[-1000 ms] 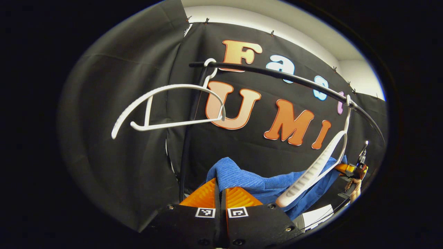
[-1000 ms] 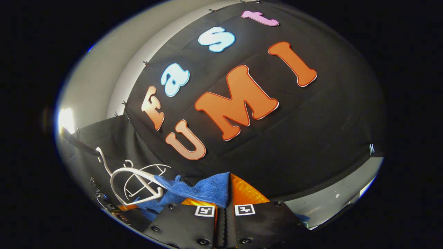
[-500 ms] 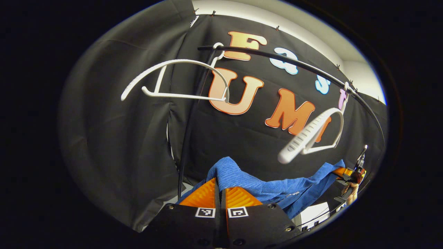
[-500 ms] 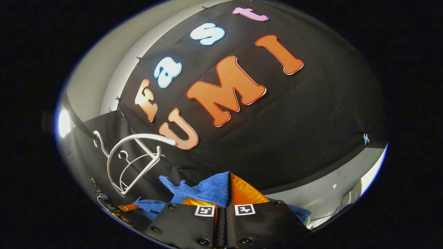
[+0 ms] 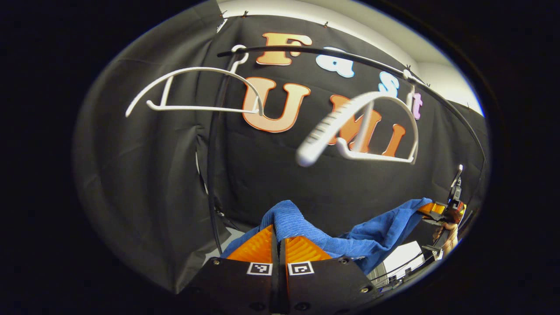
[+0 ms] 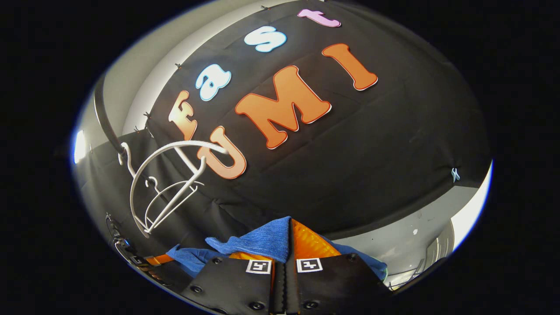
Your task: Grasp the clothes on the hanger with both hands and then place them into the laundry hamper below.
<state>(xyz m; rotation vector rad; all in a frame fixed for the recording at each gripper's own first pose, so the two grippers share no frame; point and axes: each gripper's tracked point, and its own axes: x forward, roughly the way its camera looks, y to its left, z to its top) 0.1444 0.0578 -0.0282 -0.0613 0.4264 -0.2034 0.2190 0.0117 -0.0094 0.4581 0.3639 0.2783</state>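
Status: garment off the hanger, transfer to hamper pending.

Left gripper: closed on one edge of the blue garment, cloth bunched over the fingertips. Right gripper: closed on the opposite edge of the same garment, cloth pinched between both fingers. In the left gripper view, stretched as a sagging band between the two grippers, below the rail and clear of it.

Both white hangers bare on the rail; nearer one tilted and blurred, judged swinging free.

Grasp and removal: judged complete. Remaining: lower the garment, release into the hamper. Hamper position: cannot tell.
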